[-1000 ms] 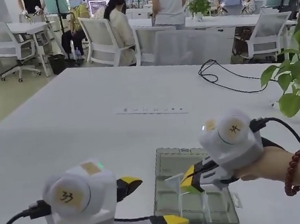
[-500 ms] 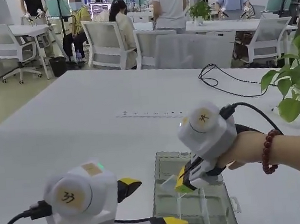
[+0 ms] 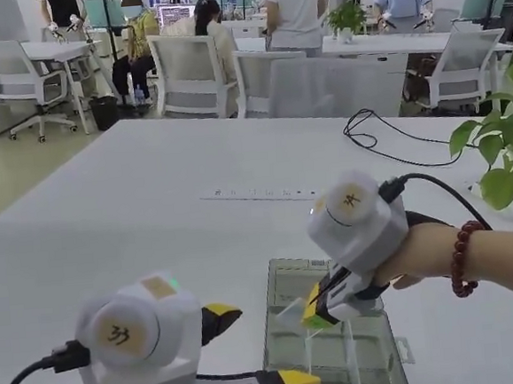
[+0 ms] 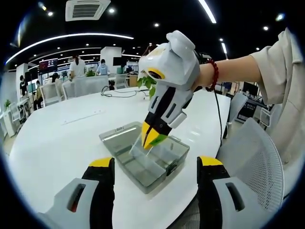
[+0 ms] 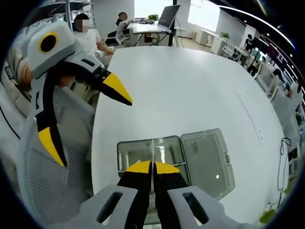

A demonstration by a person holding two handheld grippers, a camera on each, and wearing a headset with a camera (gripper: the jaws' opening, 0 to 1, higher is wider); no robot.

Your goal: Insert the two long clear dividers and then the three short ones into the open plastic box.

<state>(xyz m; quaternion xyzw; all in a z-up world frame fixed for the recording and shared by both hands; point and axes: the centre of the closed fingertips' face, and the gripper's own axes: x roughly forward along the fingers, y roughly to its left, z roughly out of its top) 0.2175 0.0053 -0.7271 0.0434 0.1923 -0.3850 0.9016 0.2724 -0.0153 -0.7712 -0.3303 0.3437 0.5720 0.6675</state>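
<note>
Left gripper (image 3: 258,350) low at the counter's (image 3: 152,218) near edge, jaws wide apart and empty; in its own view (image 4: 156,164) the box sits ahead between them, well clear of both tips

Box (image 3: 372,365) clear plastic, open, lid laid flat on the counter beside the tray; both halves show side by side in the right gripper view (image 5: 207,160)

Right gripper (image 3: 312,316) tipped down over the box, yellow tips pressed together (image 5: 152,167) on a clear divider (image 3: 291,312). From the left gripper view (image 4: 151,138) the divider (image 4: 142,149) hangs tilted below the tips, lower edge down inside the box (image 4: 125,164); contact with the floor cannot be told, nor long or short

Hand (image 3: 421,255) on the right gripper wears a dark red bracelet (image 3: 460,260)

Black cable (image 3: 386,142) loops on the far counter; plant (image 3: 502,146) at the right edge
</note>
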